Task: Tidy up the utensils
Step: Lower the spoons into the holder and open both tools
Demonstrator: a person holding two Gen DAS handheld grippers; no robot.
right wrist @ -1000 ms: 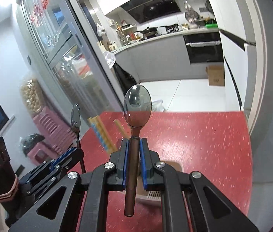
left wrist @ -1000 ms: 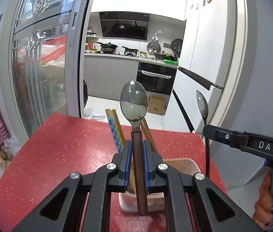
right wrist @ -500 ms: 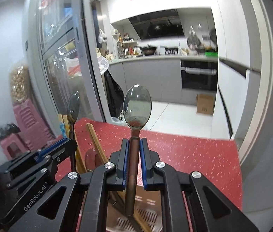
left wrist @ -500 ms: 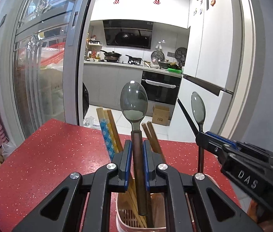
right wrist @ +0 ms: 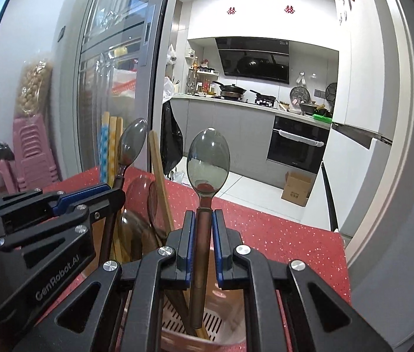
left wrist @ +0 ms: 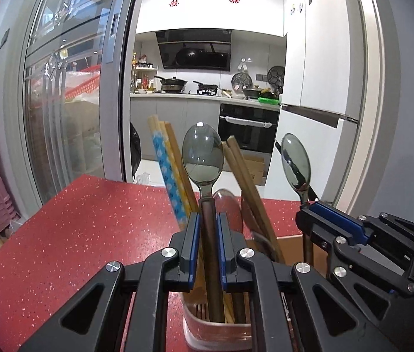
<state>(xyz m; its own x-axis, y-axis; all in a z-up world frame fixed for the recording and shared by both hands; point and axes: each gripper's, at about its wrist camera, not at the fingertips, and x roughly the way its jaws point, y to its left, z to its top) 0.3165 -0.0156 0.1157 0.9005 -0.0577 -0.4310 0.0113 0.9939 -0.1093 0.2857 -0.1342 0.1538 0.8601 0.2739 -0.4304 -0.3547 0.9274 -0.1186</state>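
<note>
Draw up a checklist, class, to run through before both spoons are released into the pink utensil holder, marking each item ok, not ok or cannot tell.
1. Left gripper shut on left spoon: ok.
2. Right gripper shut on right spoon: ok.
3. Both handle tips inside pink holder: ok.
4. Handles resting on holder floor: cannot tell.
5. Chopsticks clear of the spoons' paths: cannot tell.
6. Holder standing upright on red table: ok.
</note>
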